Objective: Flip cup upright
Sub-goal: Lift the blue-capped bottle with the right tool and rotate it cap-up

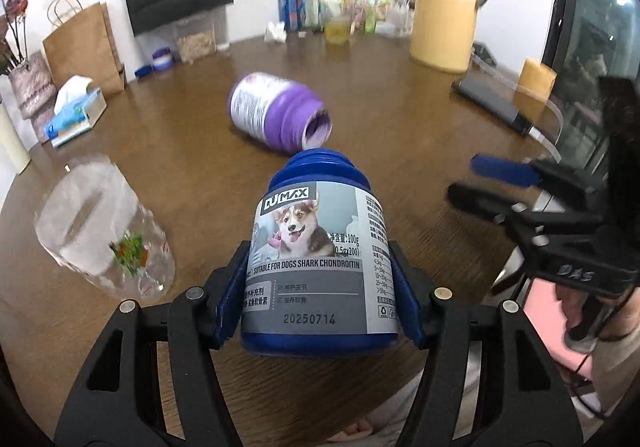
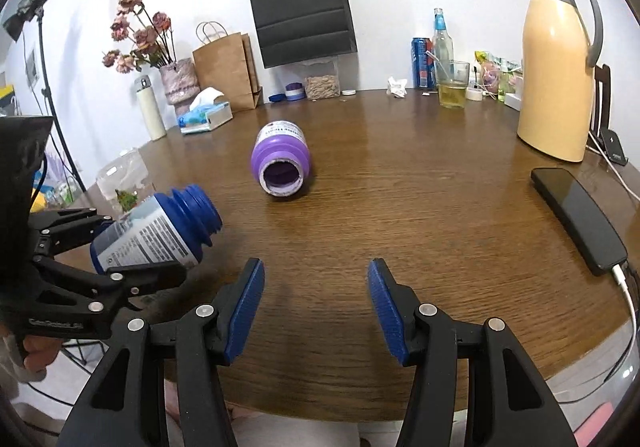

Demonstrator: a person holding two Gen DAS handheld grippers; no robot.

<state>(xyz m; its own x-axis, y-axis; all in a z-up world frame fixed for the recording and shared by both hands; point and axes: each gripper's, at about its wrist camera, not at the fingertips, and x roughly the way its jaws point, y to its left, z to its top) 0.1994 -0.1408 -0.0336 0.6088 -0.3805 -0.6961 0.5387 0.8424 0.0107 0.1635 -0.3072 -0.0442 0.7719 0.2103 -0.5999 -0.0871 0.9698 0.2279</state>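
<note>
My left gripper (image 1: 318,259) is shut on a blue bottle (image 1: 320,247) with a dog label, held tilted off the table, open neck pointing away. In the right wrist view the blue bottle (image 2: 160,231) hangs at the left in that gripper (image 2: 140,247). A purple bottle (image 1: 276,111) lies on its side mid-table, its open mouth toward me (image 2: 280,159). My right gripper (image 2: 316,275) is open over bare wood near the front edge, holding nothing; it also shows at the right (image 1: 464,177) of the left wrist view.
A clear plastic container (image 1: 104,231) lies on its side at the table's left. A yellow thermos jug (image 2: 560,67), a black phone (image 2: 576,215) on a cable, a glass (image 2: 452,85), a tissue box (image 2: 206,117) and paper bags line the back and right.
</note>
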